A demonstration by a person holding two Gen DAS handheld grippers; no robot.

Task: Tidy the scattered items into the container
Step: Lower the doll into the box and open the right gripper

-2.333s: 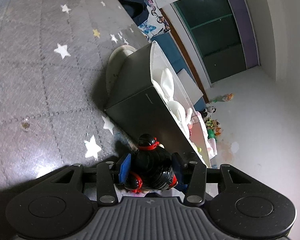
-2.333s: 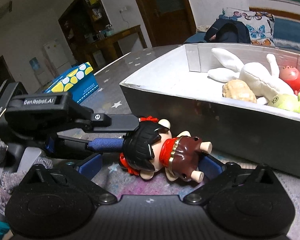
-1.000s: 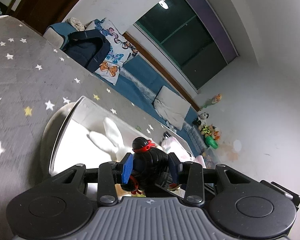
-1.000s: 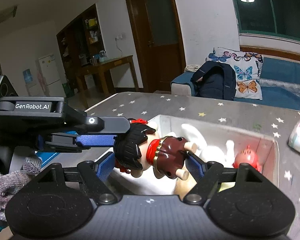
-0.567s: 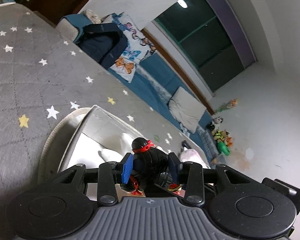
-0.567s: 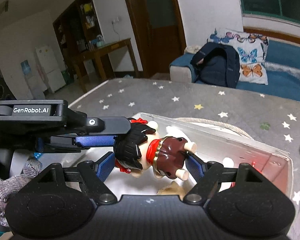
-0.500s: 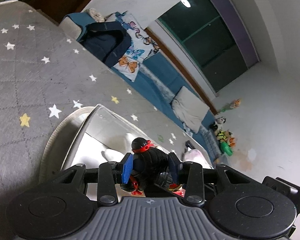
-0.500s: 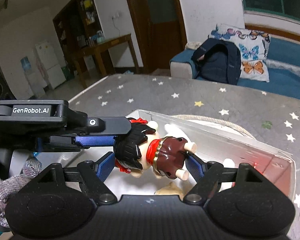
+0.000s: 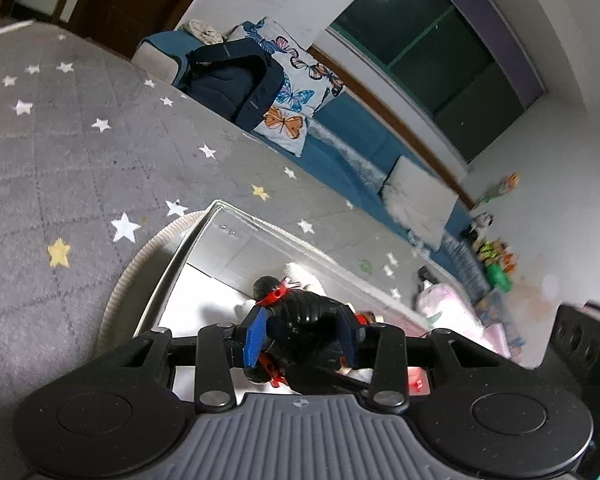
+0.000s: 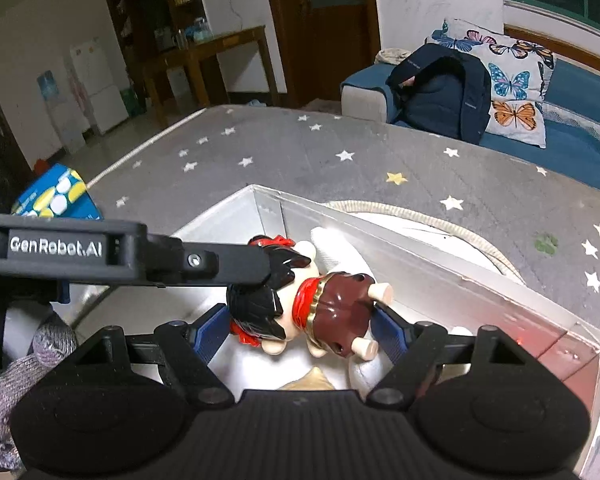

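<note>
A doll figure with black hair, a red collar and a brown dress hangs over the open grey box. My left gripper is shut on its black hair. My right gripper is shut on the doll across head and feet. The left gripper's finger reaches in from the left in the right wrist view. A white plush rabbit and a tan toy lie in the box below the doll.
The box stands on a grey star-patterned mat over a white round lid. A blue and yellow carton lies at the left. A blue sofa with butterfly cushions and a dark backpack stand behind. A pink plush lies right of the box.
Both grippers have carried the doll up from the mat beside the box to over the box's opening. In the last half second they have tilted down toward the box's inside.
</note>
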